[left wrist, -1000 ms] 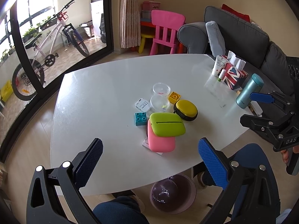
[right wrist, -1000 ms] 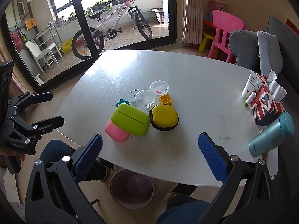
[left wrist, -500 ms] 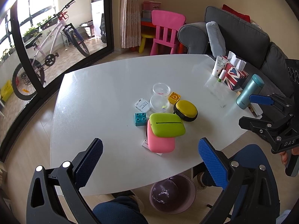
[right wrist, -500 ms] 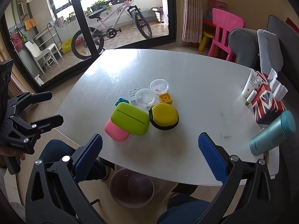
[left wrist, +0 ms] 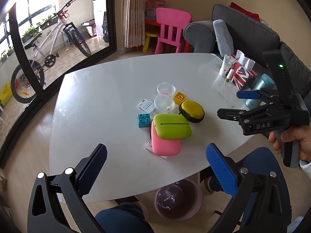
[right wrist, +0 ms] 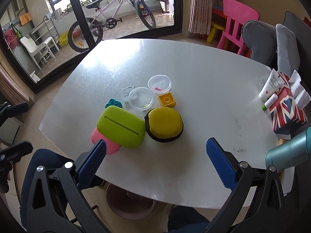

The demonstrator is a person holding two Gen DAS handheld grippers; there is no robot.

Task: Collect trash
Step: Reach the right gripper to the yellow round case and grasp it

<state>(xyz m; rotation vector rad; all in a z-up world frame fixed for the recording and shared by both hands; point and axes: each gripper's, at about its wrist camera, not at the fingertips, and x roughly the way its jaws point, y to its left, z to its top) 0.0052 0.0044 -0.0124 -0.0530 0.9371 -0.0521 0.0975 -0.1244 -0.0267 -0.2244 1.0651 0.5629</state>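
On the white table [left wrist: 97, 101], two clear plastic cups [left wrist: 166, 89] [left wrist: 164, 103] and a white packet [left wrist: 146, 105] lie in a cluster with a teal brick [left wrist: 144, 120], a yellow brick [left wrist: 180, 97], a yellow round case [left wrist: 192, 111] and a green pouch [left wrist: 171, 126] stacked on a pink pouch [left wrist: 165, 147]. A pink trash bin [left wrist: 177, 200] stands on the floor under the near table edge. My left gripper [left wrist: 155, 149] hangs open above that edge. My right gripper [right wrist: 155, 143] is open too, short of the yellow case [right wrist: 165, 124], and holds nothing.
A tissue box [left wrist: 243, 73] with a flag print, a white tube [left wrist: 226, 66] and a teal bottle [left wrist: 260, 85] stand at the table's right end. A grey sofa [left wrist: 252, 31], a pink chair [left wrist: 171, 29] and a glass door with a bicycle [left wrist: 50, 44] lie beyond.
My right gripper has moved in over the table toward the cluster, which looks larger in its view. The left gripper has hardly shifted. Both stay open.
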